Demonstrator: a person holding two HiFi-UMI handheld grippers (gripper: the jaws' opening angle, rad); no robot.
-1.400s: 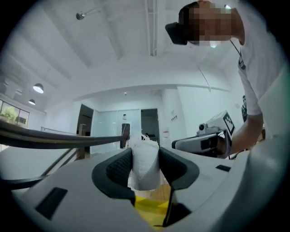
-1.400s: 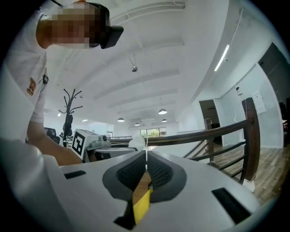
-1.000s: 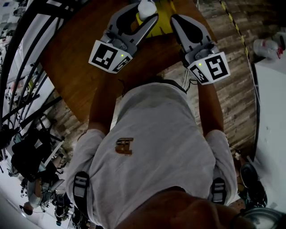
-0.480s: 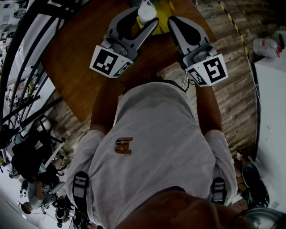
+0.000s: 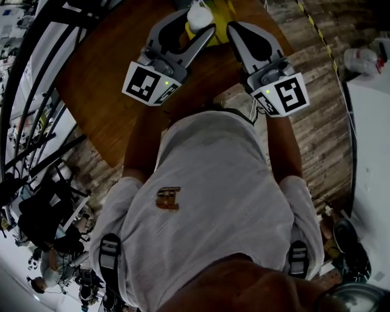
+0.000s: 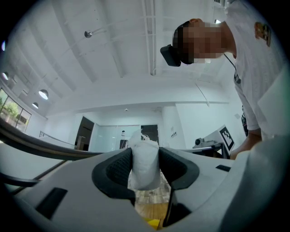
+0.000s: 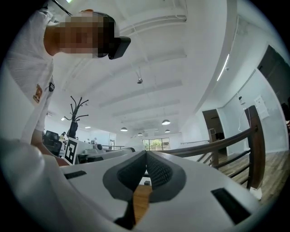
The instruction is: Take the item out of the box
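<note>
My left gripper (image 6: 145, 168) is shut on a white plastic-wrapped item (image 6: 145, 163), which fills the gap between the two dark pads and sticks up past them. In the head view the same white item (image 5: 199, 15) shows at the tip of the left gripper (image 5: 196, 27), held over a yellow box (image 5: 223, 23) on the brown wooden table (image 5: 109, 79). My right gripper (image 7: 146, 168) is shut with its pads meeting and nothing between them; it hangs beside the left one, right gripper (image 5: 234, 30) over the yellow box. Both gripper views point up at the ceiling.
The table's near edge runs just in front of the person's torso (image 5: 213, 201). A dark metal railing (image 5: 36, 91) runs along the left. A white counter (image 5: 372, 140) stands at the right, over a wood plank floor (image 5: 323, 109).
Both grippers have drifted slightly: the left one with the white item moved a little nearer and left, the right one shifted a little left. The grip on the item is unchanged.
</note>
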